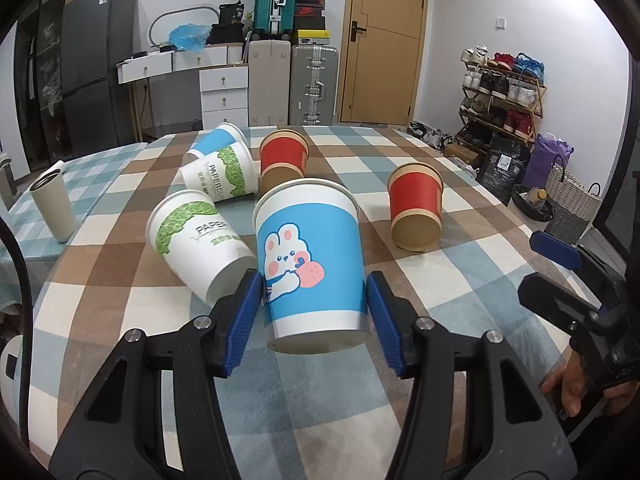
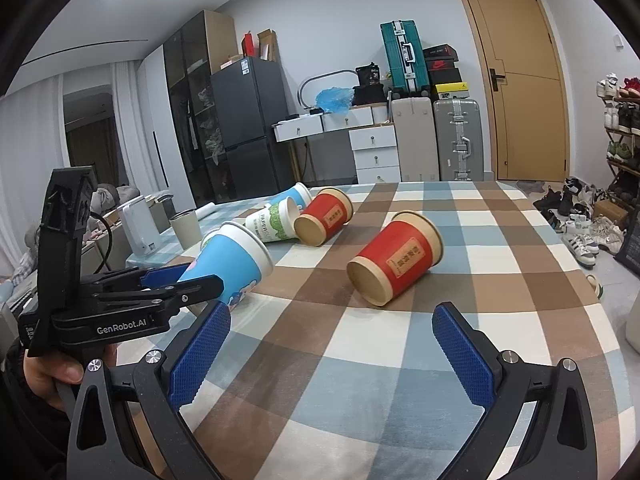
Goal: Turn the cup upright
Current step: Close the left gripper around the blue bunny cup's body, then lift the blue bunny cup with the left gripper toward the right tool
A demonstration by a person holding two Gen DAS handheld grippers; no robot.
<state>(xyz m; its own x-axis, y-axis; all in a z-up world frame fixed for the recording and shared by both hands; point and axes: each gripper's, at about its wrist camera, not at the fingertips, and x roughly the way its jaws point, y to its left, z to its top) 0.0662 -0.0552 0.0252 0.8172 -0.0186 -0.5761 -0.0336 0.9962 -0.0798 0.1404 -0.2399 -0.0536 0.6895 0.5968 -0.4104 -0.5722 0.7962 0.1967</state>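
My left gripper (image 1: 314,316) is shut on a blue paper cup with a rabbit print (image 1: 310,256). It holds the cup off the table, mouth tilted up and away. In the right wrist view the same cup (image 2: 230,264) shows at the left in the left gripper (image 2: 176,280), tilted. My right gripper (image 2: 332,348) is open and empty above the checked tablecloth (image 2: 360,380). A red cup (image 2: 394,258) lies on its side just ahead of it.
Several other cups lie on their sides: two white ones with green print (image 1: 200,240) (image 1: 222,176), a blue one (image 1: 218,140), two red ones (image 1: 284,160) (image 1: 416,210). A grey tumbler (image 1: 52,206) stands at the left edge. Suitcases and drawers stand behind the table.
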